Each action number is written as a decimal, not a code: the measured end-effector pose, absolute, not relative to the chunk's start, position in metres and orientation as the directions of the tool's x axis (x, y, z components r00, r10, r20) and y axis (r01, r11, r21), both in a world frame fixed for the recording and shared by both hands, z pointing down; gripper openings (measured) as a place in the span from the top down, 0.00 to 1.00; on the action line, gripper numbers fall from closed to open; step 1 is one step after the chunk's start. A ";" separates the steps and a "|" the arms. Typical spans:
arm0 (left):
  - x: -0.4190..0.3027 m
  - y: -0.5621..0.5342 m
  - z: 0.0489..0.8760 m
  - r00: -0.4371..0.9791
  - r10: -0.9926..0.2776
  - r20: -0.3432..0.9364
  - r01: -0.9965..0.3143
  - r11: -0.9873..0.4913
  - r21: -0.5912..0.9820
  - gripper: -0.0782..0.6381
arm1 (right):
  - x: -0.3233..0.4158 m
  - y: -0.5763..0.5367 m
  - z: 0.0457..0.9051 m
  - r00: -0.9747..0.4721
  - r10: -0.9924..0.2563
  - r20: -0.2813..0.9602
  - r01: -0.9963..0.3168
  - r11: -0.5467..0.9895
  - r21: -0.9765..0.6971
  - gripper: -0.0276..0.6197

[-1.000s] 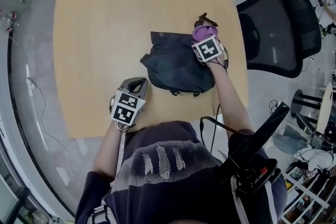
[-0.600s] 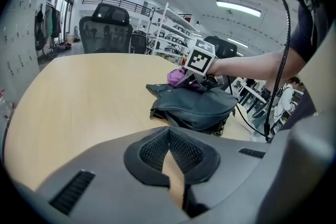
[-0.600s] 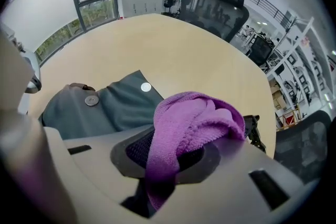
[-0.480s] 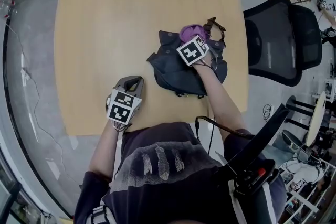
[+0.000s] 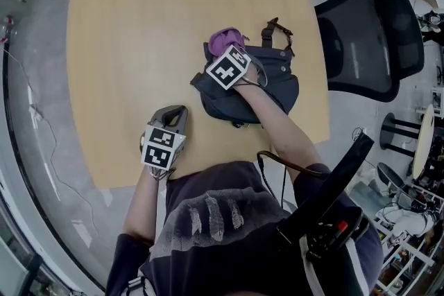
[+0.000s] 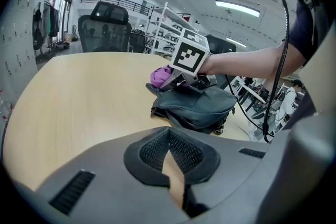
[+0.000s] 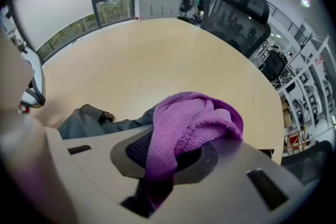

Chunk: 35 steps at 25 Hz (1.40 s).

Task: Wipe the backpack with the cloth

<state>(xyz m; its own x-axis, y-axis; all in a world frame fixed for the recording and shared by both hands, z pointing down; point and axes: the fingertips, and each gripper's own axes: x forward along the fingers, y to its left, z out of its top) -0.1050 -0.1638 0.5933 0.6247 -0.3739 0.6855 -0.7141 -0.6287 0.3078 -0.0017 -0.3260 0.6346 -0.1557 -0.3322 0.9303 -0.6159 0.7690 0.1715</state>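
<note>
Backpack (image 5: 267, 90) of dark grey-blue fabric lies flat on the light wooden tabletop (image 5: 139, 24), near the edge where the person stands. The right tool (image 5: 227, 52) is over the far left corner of the backpack, and its jaws are clamped on a purple cloth (image 7: 194, 118). The cloth is bunched into thick folds that bulge out past the jaw tips, and it lies against the backpack at that corner. The person's right forearm (image 5: 274, 125) reaches across the near side of the backpack to hold this tool. A dark strap with a buckle (image 5: 277, 31) sticks out from the far side of the backpack onto the wood. The left tool (image 6: 169, 136) rests on the tabletop to the left of the backpack, near it but not touching. Its jaws are together, with nothing held between them. A black mesh office chair (image 5: 361, 31) stands beyond the tabletop edge, to the right of the backpack.
</note>
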 end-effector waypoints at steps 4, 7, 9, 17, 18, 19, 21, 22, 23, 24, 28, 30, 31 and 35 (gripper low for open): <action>-0.105 -0.163 0.591 0.625 -0.372 0.687 -0.712 -0.631 0.306 0.88 | -0.021 -0.321 0.630 -0.219 -0.324 0.920 -0.612 0.780 0.129 0.85; -0.104 -0.164 0.588 0.621 -0.375 0.688 -0.714 -0.633 0.299 0.88 | -0.035 -0.319 0.621 -0.293 -0.317 0.902 -0.604 0.793 0.082 0.85; -0.102 -0.165 0.587 0.619 -0.378 0.689 -0.715 -0.635 0.293 0.88 | -0.047 -0.316 0.610 -0.381 -0.301 0.874 -0.615 0.789 0.004 0.85; -0.088 -0.165 0.579 0.625 -0.382 0.681 -0.698 -0.663 0.269 0.88 | 0.016 -0.320 0.529 -0.514 -0.459 0.725 -0.748 0.654 -0.116 0.85; -0.086 -0.164 0.579 0.627 -0.381 0.679 -0.695 -0.667 0.268 0.88 | 0.040 -0.319 0.520 -0.497 -0.490 0.717 -0.776 0.620 -0.115 0.85; -0.084 -0.164 0.579 0.630 -0.379 0.678 -0.692 -0.671 0.267 0.88 | 0.065 -0.317 0.512 -0.468 -0.520 0.714 -0.807 0.581 -0.106 0.85; -0.081 -0.162 0.579 0.633 -0.371 0.679 -0.684 -0.679 0.267 0.88 | 0.118 -0.311 0.504 -0.375 -0.571 0.731 -0.865 0.499 -0.054 0.85; -0.080 -0.160 0.579 0.634 -0.366 0.681 -0.680 -0.683 0.266 0.88 | 0.143 -0.306 0.505 -0.314 -0.586 0.747 -0.888 0.460 -0.012 0.85; -0.078 -0.159 0.579 0.635 -0.361 0.683 -0.676 -0.687 0.265 0.88 | 0.166 -0.301 0.509 -0.250 -0.591 0.767 -0.904 0.426 0.034 0.85; -0.076 -0.158 0.579 0.636 -0.355 0.685 -0.671 -0.692 0.265 0.88 | 0.186 -0.294 0.515 -0.187 -0.586 0.788 -0.914 0.399 0.079 0.85; -0.069 -0.153 0.578 0.641 -0.342 0.687 -0.655 -0.711 0.257 0.88 | 0.223 -0.261 0.562 -0.045 -0.476 0.878 -0.901 0.399 0.170 0.85; -0.067 -0.152 0.575 0.641 -0.340 0.688 -0.650 -0.718 0.250 0.88 | 0.215 -0.250 0.579 -0.043 -0.444 0.895 -0.882 0.437 0.174 0.85; -0.066 -0.152 0.574 0.640 -0.340 0.689 -0.648 -0.721 0.247 0.88 | 0.209 -0.248 0.581 -0.041 -0.445 0.895 -0.869 0.457 0.187 0.85; -0.065 -0.150 0.572 0.636 -0.346 0.690 -0.650 -0.722 0.238 0.88 | 0.182 -0.248 0.583 -0.009 -0.450 0.893 -0.795 0.545 0.267 0.85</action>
<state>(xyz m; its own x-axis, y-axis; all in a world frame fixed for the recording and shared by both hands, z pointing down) -0.0646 -0.1499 0.5719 0.6360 -0.3459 0.6898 -0.6503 -0.7215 0.2378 0.1823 -0.2479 0.5829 -0.0088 -0.4495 0.8932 -0.7946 0.5454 0.2666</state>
